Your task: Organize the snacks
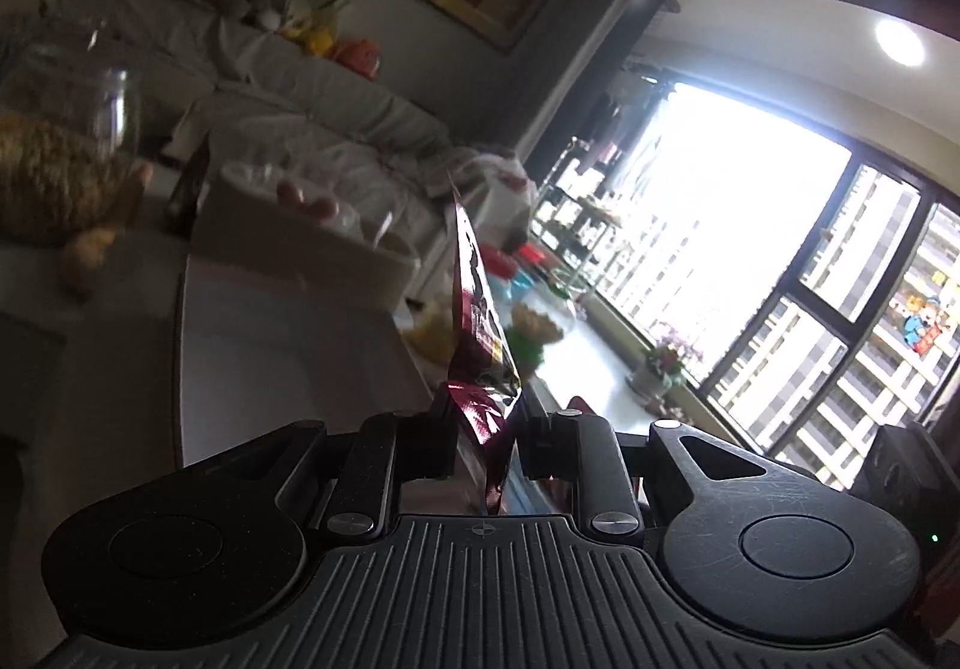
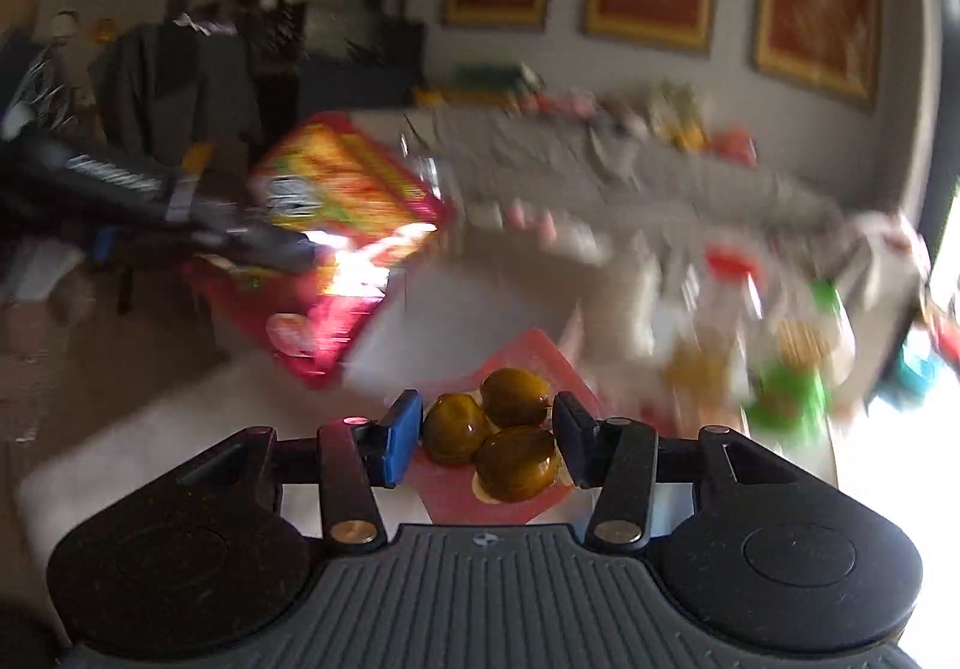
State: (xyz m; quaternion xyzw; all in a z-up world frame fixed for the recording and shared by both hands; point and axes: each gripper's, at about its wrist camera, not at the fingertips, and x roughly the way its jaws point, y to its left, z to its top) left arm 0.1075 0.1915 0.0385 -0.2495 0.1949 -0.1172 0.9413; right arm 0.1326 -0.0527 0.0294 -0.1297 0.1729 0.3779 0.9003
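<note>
My left gripper (image 1: 480, 417) is shut on the edge of a shiny dark-red snack bag (image 1: 477, 309), held up edge-on over a white table (image 1: 288, 345). In the right wrist view the same bag (image 2: 354, 231) shows its red and yellow face, held high at the left by the other gripper (image 2: 264, 243). My right gripper (image 2: 486, 429) has its jaws apart around a red packet of three brown-green round snacks (image 2: 510, 429); I cannot tell whether the pads touch it. That view is blurred.
A beige box (image 1: 312, 243) of wrapped snacks stands on the table. A glass jar (image 1: 78, 129) is at the far left. Jars and green-packed snacks (image 2: 780, 357) crowd the table's right side. A grey sofa (image 2: 630, 171) lies behind, a window (image 1: 750, 249) to the right.
</note>
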